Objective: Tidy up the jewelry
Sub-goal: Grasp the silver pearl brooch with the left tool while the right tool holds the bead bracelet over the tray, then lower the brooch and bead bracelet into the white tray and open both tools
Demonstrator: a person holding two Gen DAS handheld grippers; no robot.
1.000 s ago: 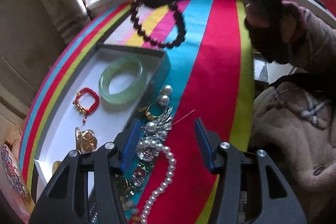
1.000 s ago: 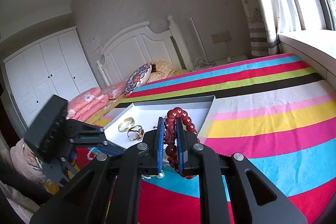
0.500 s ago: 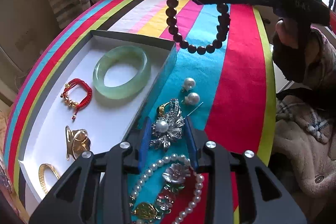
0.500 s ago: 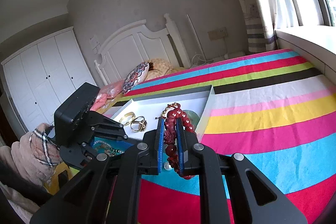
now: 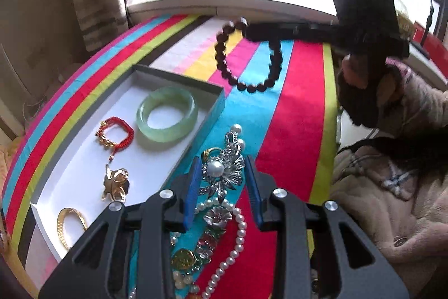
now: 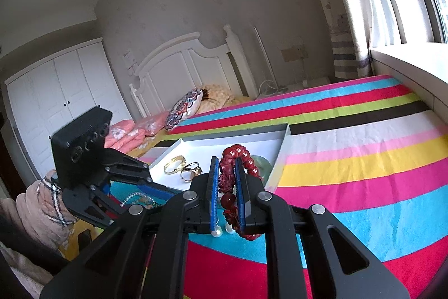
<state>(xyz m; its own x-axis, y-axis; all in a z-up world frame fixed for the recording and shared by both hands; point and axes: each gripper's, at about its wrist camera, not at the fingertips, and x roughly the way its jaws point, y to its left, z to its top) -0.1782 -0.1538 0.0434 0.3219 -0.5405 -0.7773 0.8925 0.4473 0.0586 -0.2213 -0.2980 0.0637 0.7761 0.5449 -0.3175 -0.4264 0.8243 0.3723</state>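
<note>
Between the blue pads of the left gripper (image 5: 222,163), low centre of the left wrist view: pinching a silver brooch (image 5: 217,168) with a pearl centre, jaws narrowed onto its two sides, apparently lifting it clear of the pearl necklace (image 5: 238,229) trailing below. Between the pads of the right gripper (image 6: 226,184), centre of the right wrist view: clamping a red bead bracelet (image 6: 228,178), jaws almost shut, loop dangling above the striped bedspread (image 6: 350,173).

Judging the step in hand: carrying two pieces at once toward the white tray (image 5: 179,80), neither set down yet.

Judging the next move: swinging the brooch left over the near tray wall, then lowering onto bare white floor at centre frame, between the green jade bangle (image 5: 168,116) and the gold leaf piece (image 5: 114,184). Bringing the bead bracelet over the far corner, beyond the bangle.

Edges and room:
- Clearing the raised grey rim before lowering; risking a snag of the brooch's petals on it.
- Avoiding the red cord bracelet (image 5: 117,131) and gold bangle (image 5: 70,223) at lower left.
- Watching the pearl earrings (image 5: 236,128) lying just beside the tray wall.
- Keeping the two grippers apart over the tray, both heading for one box.
- Having open bedspread at upper right, window ledge (image 5: 224,2) well beyond.
</note>
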